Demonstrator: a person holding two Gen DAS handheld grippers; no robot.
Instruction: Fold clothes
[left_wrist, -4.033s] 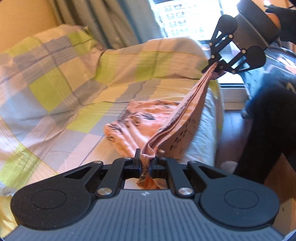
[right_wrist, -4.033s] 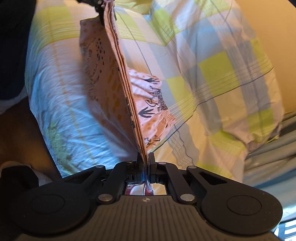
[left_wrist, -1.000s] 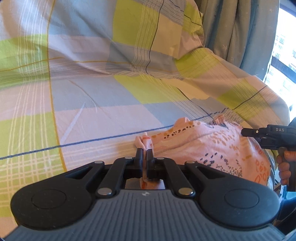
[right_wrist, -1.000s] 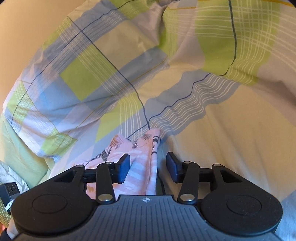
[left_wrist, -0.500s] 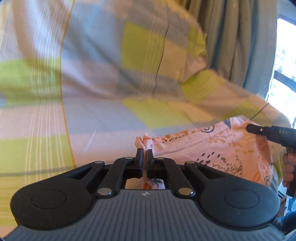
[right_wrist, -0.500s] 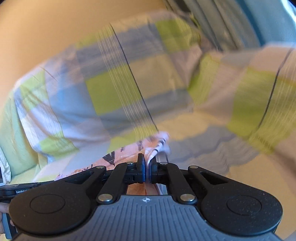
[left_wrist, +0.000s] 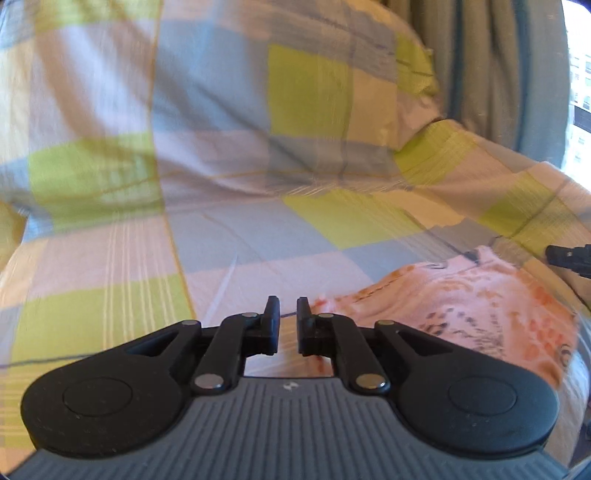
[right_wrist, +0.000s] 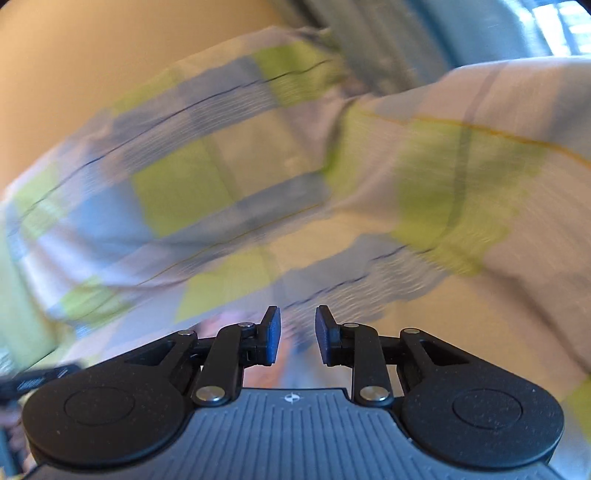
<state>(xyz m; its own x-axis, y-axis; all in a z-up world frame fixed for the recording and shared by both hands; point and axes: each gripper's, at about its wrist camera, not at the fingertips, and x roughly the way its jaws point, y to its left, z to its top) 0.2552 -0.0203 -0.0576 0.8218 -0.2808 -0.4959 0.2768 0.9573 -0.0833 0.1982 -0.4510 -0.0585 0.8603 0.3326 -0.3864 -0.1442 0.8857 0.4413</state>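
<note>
Left gripper (left_wrist: 287, 314): matte black linkage arms on a ribbed grey body, jaws parted by a narrow gap, holding nothing. Right gripper (right_wrist: 297, 325): same build, jaws a little wider, empty; view heavily motion-blurred. Garment (left_wrist: 461, 302): soft peach-pink printed cloth with dark and orange markings, lying in a low rumpled mound on the checked green, blue and cream bedsheet (left_wrist: 207, 236), just right of the left fingertips; grey-green pleated curtain (left_wrist: 491, 66) behind.
</note>
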